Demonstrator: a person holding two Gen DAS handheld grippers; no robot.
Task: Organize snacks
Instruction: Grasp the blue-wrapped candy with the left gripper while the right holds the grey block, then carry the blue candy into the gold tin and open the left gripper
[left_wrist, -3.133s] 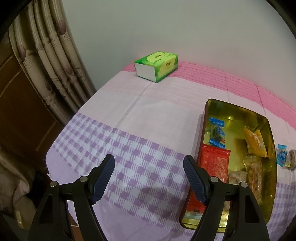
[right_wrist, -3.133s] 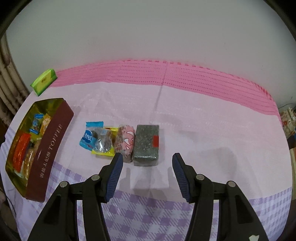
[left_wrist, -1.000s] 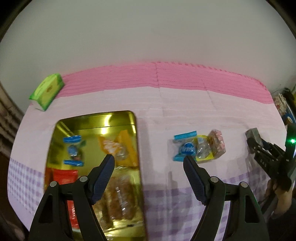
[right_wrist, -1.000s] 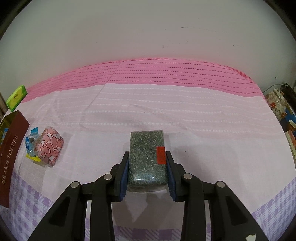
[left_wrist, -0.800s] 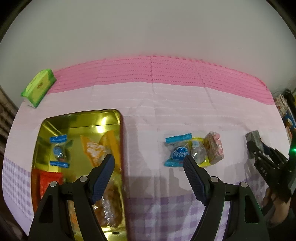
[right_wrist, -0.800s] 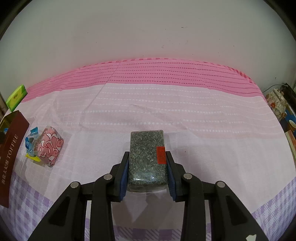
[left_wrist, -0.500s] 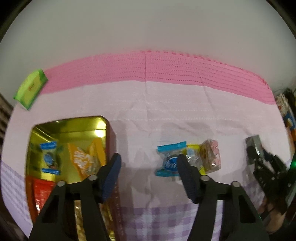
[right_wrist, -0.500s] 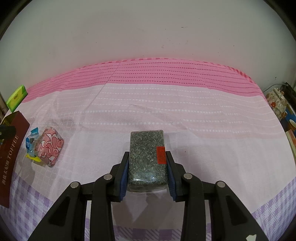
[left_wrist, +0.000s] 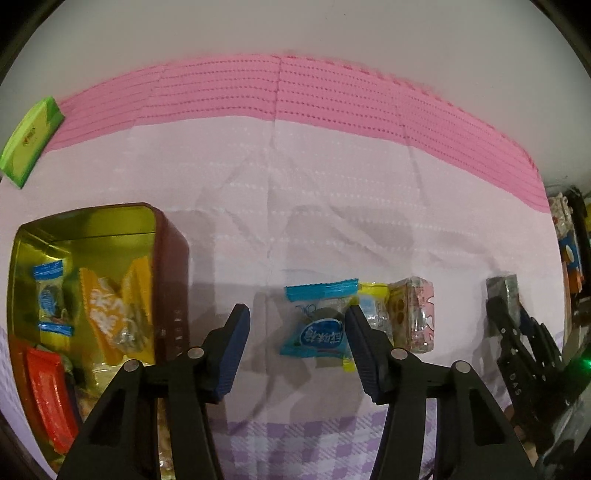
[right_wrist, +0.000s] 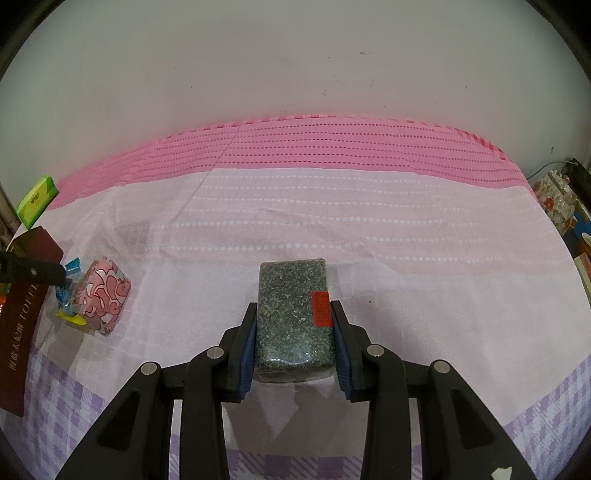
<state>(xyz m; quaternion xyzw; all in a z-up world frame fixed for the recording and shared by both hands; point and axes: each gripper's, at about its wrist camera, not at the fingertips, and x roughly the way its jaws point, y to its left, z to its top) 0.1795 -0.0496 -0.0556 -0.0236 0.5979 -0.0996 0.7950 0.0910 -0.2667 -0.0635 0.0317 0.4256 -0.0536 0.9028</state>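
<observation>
My left gripper (left_wrist: 297, 312) points down at the tablecloth, and its jaws are closing. A blue candy packet (left_wrist: 321, 336) lies between its fingers, close to the right one, and the pads do not press on it. Beside it lie a yellow-edged packet (left_wrist: 373, 306) and a pink heart-print packet (left_wrist: 412, 317). The open gold tin (left_wrist: 173, 266) with several snacks inside stands to the left. My right gripper (right_wrist: 293, 308) is shut on a dark speckled block (right_wrist: 291, 295) with a red sticker, just above the cloth.
A green tissue pack (left_wrist: 29, 144) lies at the far left by the wall. Cluttered items (right_wrist: 557, 206) stand beyond the table's right edge. Pink-and-white cloth (right_wrist: 332, 229) stretches back to the wall, and purple check runs along the front edge.
The left gripper has moved right from above the tin and dropped toward the blue packet, and its jaws have narrowed. The right gripper has held still with the block.
</observation>
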